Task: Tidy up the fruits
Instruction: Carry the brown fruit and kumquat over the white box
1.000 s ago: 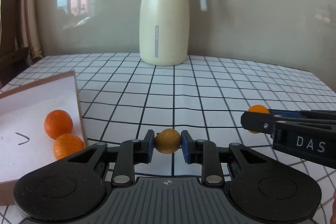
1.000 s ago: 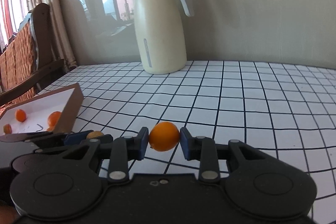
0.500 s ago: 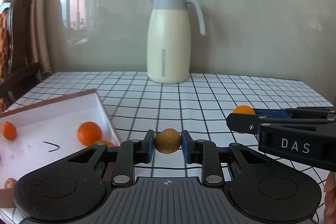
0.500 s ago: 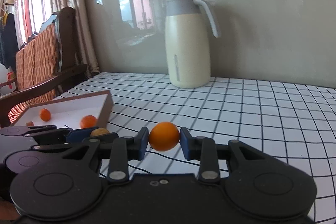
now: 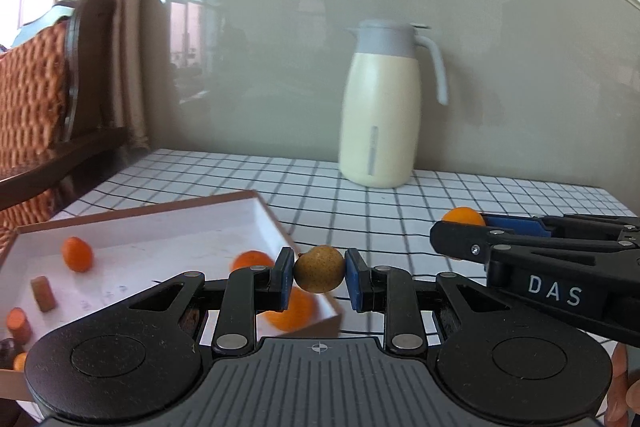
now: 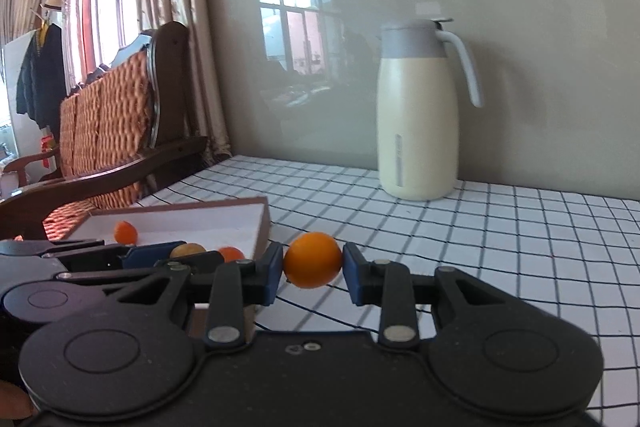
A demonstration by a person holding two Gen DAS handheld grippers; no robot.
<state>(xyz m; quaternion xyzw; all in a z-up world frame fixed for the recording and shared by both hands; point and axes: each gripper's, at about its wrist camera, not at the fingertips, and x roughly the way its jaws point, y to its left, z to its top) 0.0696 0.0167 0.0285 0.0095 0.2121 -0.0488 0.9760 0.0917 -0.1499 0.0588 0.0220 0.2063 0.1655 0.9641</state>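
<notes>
My left gripper (image 5: 319, 277) is shut on a small brown speckled fruit (image 5: 319, 269), held above the near right corner of a shallow white box (image 5: 160, 239). Inside the box lie three small oranges (image 5: 77, 253) and several brown pieces (image 5: 43, 293). My right gripper (image 6: 313, 273) is shut on a small orange (image 6: 313, 259), just right of the box (image 6: 240, 215). In the left wrist view the right gripper (image 5: 464, 227) reaches in from the right with its orange (image 5: 463, 216). In the right wrist view the left gripper (image 6: 188, 253) sits at the left with the brown fruit (image 6: 188, 250).
A cream thermos jug with a grey lid (image 5: 382, 107) stands at the back of the checked tablecloth (image 5: 360, 187), against the wall. A wooden chair with a woven orange back (image 6: 108, 115) stands left of the table. Bare cloth lies between the box and the jug.
Both grippers have risen and swung left with their fruits, so the white box now lies more fully in view beneath the left one. Both grips stay the same.
</notes>
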